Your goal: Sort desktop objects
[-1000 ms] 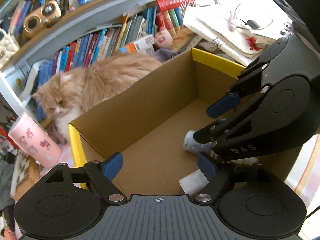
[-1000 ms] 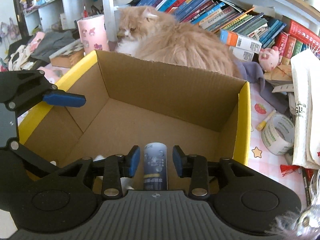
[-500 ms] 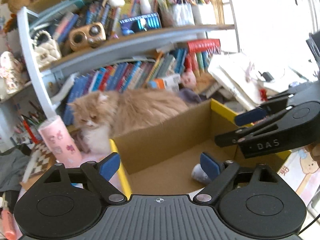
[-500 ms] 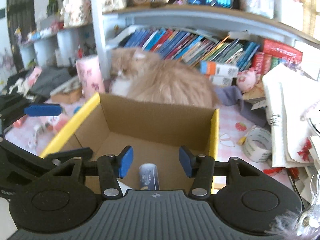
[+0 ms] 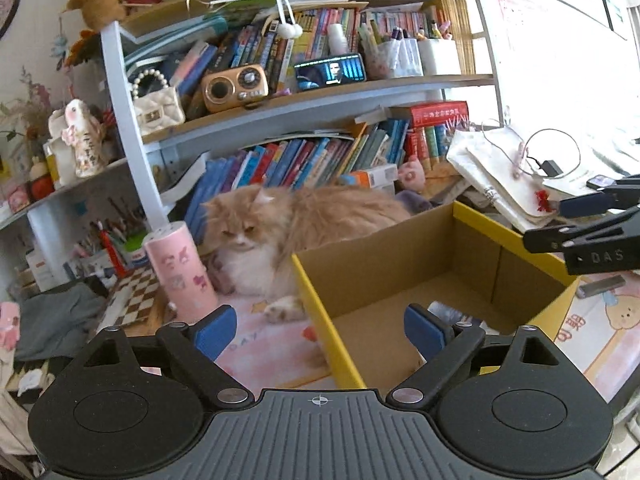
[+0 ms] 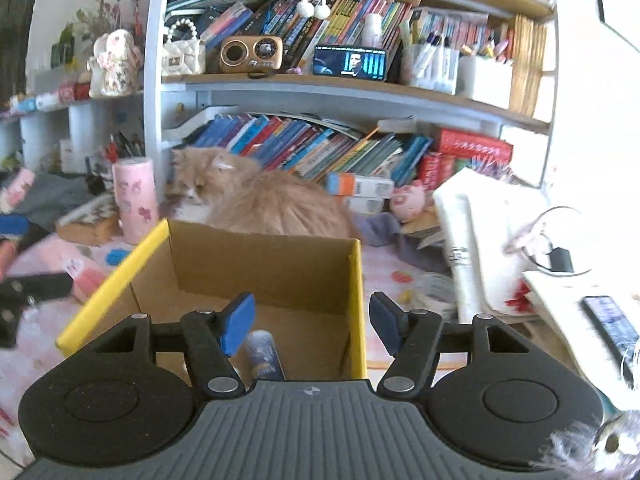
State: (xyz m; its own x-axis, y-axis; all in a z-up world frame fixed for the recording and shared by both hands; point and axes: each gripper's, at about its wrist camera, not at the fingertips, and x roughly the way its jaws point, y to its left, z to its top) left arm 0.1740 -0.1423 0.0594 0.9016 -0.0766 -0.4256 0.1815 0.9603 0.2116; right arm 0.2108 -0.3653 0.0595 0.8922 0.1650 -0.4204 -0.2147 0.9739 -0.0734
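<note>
The small blue-and-white cylindrical bottle (image 6: 262, 354) lies on the floor of the yellow-edged cardboard box (image 6: 280, 268), below the right gripper (image 6: 312, 322), whose empty jaws are opening; the left gripper (image 5: 320, 330) likewise spreads empty.

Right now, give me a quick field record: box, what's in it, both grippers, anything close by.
box: open cardboard box, yellow-edged flaps
contents: blue-and-white tube lying on the floor
left gripper: opening, nothing between the fingers
right gripper: opening, empty, above the tube
nearby: cat lying behind the box; pink cylinder beside the cat
</note>
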